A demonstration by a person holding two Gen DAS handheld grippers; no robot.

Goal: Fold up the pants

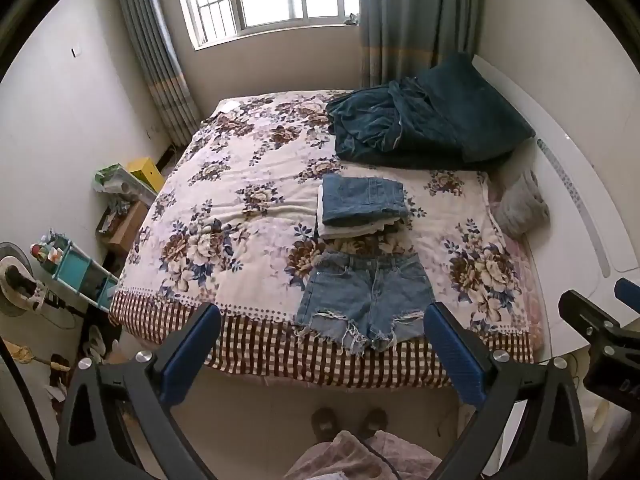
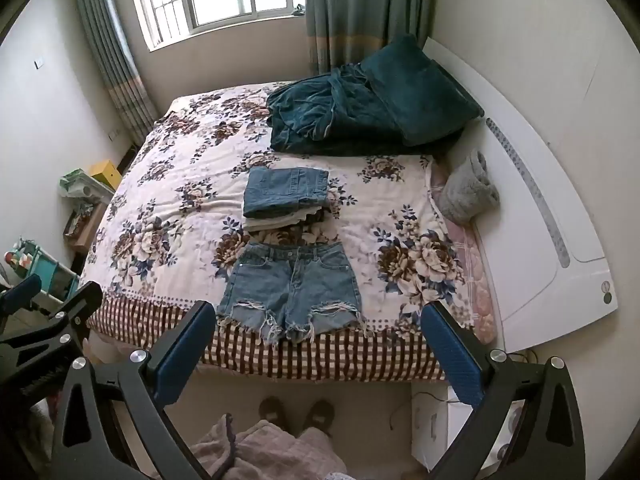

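Light blue denim shorts [image 1: 366, 296] with frayed hems lie flat and unfolded at the near edge of the bed, waistband away from me; they also show in the right wrist view [image 2: 290, 290]. Behind them sits a stack of folded clothes [image 1: 362, 206] topped by folded denim, also in the right wrist view [image 2: 286, 196]. My left gripper [image 1: 322, 346] is open and empty, held above the floor in front of the bed, short of the shorts. My right gripper [image 2: 318, 344] is open and empty at the same distance. Each gripper shows at the edge of the other's view.
The floral bedspread [image 1: 248, 184] covers the bed. A dark teal blanket and pillow [image 1: 424, 120] lie at the head end, a grey rolled towel [image 2: 468, 188] beside the white headboard. Shelves and boxes [image 1: 80, 264] crowd the floor on the left. My feet [image 2: 296, 412] stand below.
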